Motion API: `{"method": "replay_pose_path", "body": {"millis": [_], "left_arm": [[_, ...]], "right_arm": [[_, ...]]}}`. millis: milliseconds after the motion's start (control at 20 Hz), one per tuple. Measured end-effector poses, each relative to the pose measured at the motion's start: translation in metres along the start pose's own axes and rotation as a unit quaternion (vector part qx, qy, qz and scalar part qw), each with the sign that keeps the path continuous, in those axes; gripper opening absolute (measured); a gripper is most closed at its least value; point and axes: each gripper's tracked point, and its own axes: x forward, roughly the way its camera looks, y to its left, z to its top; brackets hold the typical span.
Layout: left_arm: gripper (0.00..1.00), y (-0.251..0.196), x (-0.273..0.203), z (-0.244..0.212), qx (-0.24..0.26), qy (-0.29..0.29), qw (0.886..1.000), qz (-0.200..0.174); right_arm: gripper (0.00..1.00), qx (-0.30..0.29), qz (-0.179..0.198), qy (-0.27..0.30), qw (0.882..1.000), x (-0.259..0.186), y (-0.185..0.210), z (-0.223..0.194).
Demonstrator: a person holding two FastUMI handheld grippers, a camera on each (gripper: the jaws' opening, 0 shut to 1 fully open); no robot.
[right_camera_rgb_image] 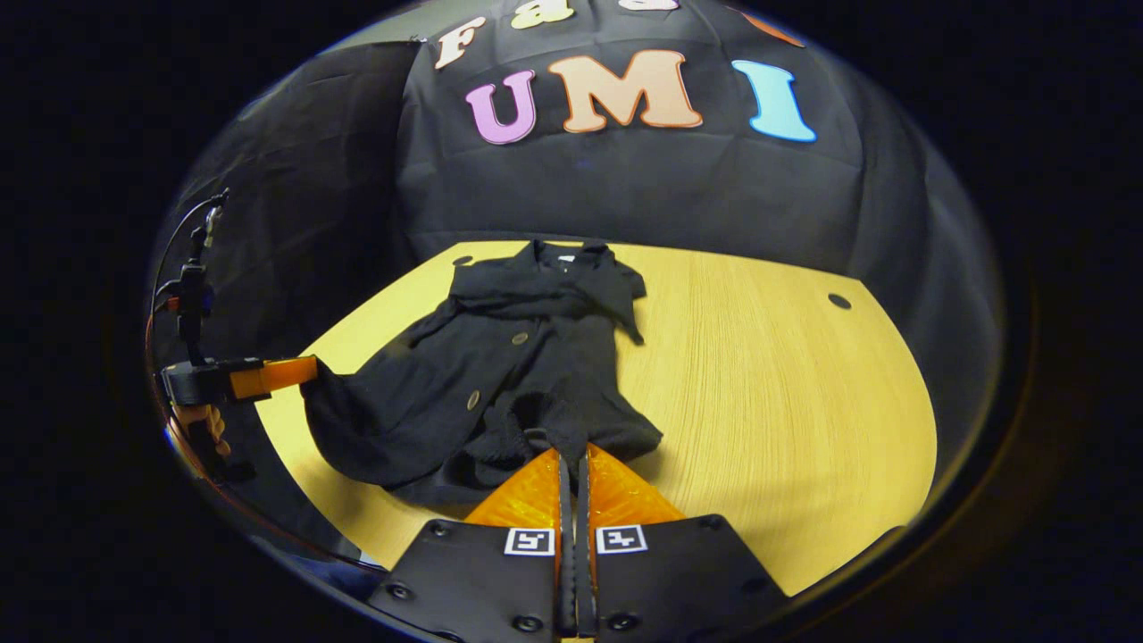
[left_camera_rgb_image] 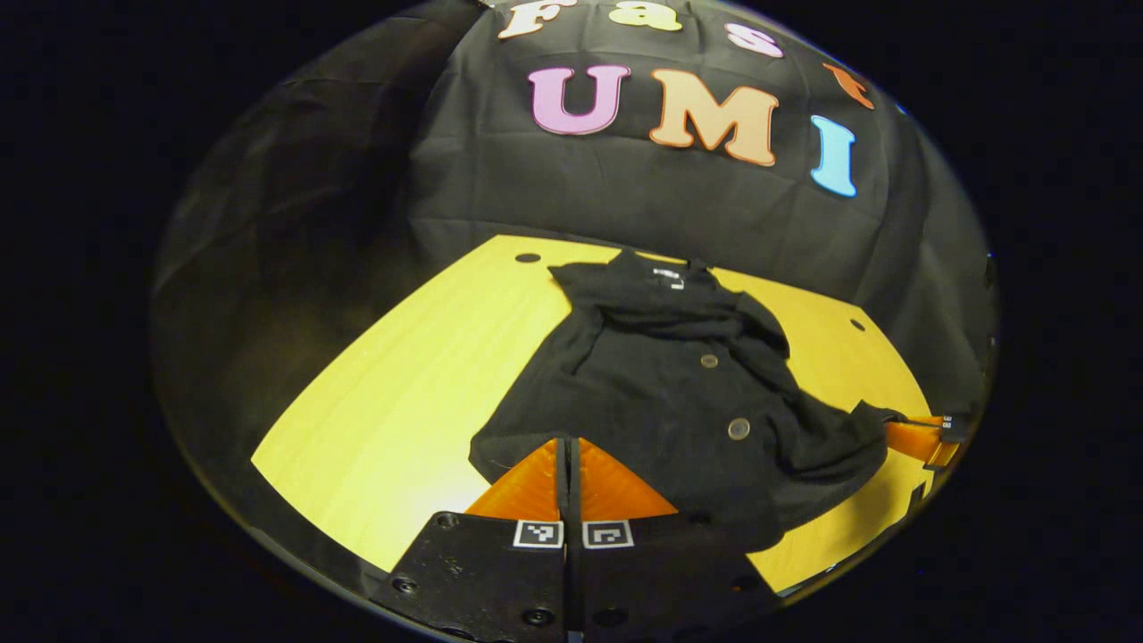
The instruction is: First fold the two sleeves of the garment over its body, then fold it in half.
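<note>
A: Item one, left gripper [left_camera_rgb_image: 569, 446]: fingers pinched narrow on the near hem of the black garment [left_camera_rgb_image: 688, 375]. Right gripper [right_camera_rgb_image: 574, 460]: likewise clamped on the hem.

B: Garment: mid-table [right_camera_rgb_image: 786, 393], sleeves crossed over. Advice: lift both corners level, carry toward far collar.

A pale yellow wood-grain surface [right_camera_rgb_image: 786, 402] with a curved far edge and a few small round holes carries one thing: a black buttoned garment [right_camera_rgb_image: 500, 375], lying rumpled across it, collar toward the far edge and hem toward the near edge, its sleeves folded over its body.
</note>
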Motion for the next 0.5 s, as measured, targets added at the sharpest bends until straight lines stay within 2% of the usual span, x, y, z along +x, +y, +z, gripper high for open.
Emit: {"method": "replay_pose_path", "body": {"millis": [250,300,350,500], "left_arm": [[0.0,0.002,0.011,0.052,0.009,-0.044,0.999,0.013],[0.0,0.001,0.013,0.059,0.009,-0.05,0.999,0.014],[0.0,0.002,0.015,0.068,0.01,-0.057,0.998,0.018],[0.0,0.002,0.023,0.093,-0.003,-0.072,0.997,0.019]], "right_arm": [[0.03,-0.022,0.006,-0.034,0.999,0.008,-0.009,0.05],[0.06,-0.026,0.007,-0.039,0.999,0.009,-0.011,0.059],[0.02,-0.032,0.007,-0.045,0.998,0.01,-0.011,0.069],[0.02,-0.046,0.006,-0.063,0.997,0.015,-0.013,0.101]]}}
